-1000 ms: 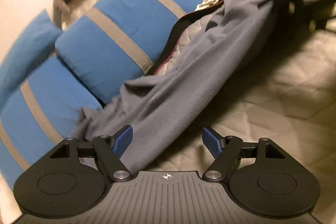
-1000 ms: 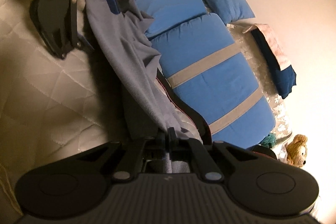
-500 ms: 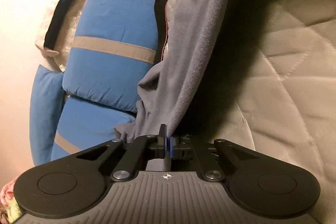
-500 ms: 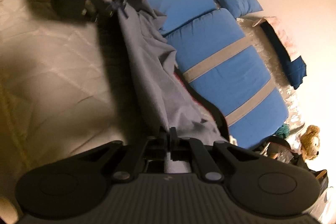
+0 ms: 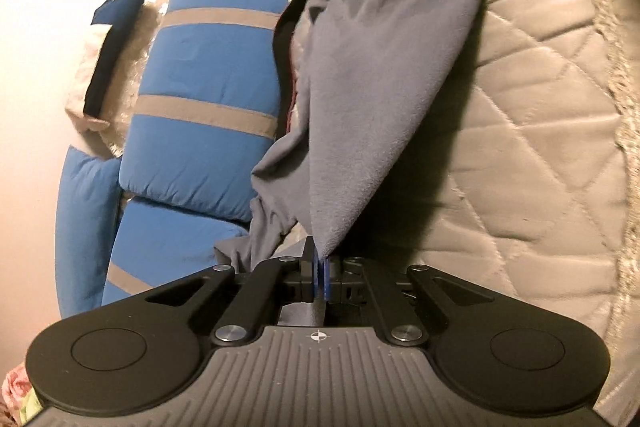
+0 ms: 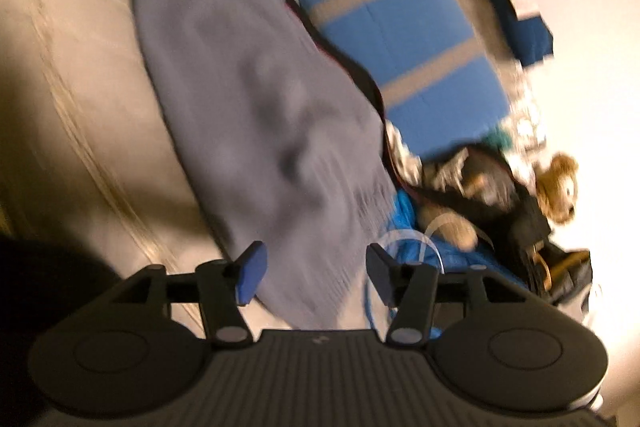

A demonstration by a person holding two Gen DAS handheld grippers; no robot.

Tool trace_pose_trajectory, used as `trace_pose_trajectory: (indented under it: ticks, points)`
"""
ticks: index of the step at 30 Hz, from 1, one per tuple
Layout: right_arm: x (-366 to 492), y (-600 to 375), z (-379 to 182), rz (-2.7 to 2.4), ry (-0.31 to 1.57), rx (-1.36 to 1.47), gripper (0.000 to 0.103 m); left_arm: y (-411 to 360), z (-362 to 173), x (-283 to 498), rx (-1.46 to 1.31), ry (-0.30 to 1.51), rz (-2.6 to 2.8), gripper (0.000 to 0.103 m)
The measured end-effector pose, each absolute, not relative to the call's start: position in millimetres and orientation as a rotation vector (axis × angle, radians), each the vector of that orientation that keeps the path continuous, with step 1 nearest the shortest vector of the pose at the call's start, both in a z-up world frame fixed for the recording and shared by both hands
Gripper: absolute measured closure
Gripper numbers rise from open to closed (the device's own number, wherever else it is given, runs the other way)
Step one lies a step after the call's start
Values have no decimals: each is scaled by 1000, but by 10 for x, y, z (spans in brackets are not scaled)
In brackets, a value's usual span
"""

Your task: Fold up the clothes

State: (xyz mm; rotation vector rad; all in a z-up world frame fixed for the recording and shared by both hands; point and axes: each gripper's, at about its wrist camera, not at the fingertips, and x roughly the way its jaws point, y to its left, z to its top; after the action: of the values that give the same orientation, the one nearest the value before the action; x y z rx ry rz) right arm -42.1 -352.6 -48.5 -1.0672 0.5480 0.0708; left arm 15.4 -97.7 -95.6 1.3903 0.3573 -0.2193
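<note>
Pinching a corner of the grey fleece garment (image 5: 384,75), the left gripper (image 5: 320,273) holds it over the quilted bedspread (image 5: 540,131). The right gripper (image 6: 312,277), clamped on the cloth half a second ago, now stands open, apparently released; the blurred fleece trails beside the blue striped pillows (image 6: 400,39).

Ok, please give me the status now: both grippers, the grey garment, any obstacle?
Left gripper shut on grey garment. Right gripper open, garment beneath it. Blue pillows alongside, nothing blocking.
</note>
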Motion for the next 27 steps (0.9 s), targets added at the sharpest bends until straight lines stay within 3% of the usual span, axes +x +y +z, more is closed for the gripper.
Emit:
trace_pose_trajectory:
  ticks: [10, 15, 17, 18, 19, 20, 21, 27]
  points:
    - [-363, -3921, -947, 125, 608, -1396, 36, -987, -933, 165, 1374, 365, -217, 100]
    - [-391, -3920, -1138, 125, 535, -1493, 38, -987, -937, 161, 1370, 374, -219, 100]
    - [-394, -3926, -1161, 138, 525, -1509, 46, -987, -945, 160, 1371, 376, -221, 100]
    - [-396, -3930, -1172, 144, 520, -1517, 56, -986, -954, 159, 1374, 378, -222, 100]
    - [-397, -3933, -1183, 150, 515, -1525, 73, -984, -963, 157, 1376, 381, -223, 100]
    - [-399, -3936, -1195, 157, 510, -1533, 74, -984, -971, 157, 1379, 384, -223, 100]
    - [-400, -3940, -1206, 163, 505, -1541, 92, -983, -971, 155, 1381, 386, -222, 100]
    - [-380, -4095, -1120, 156, 502, -1550, 96, -972, -922, 90, 1385, 407, -205, 101]
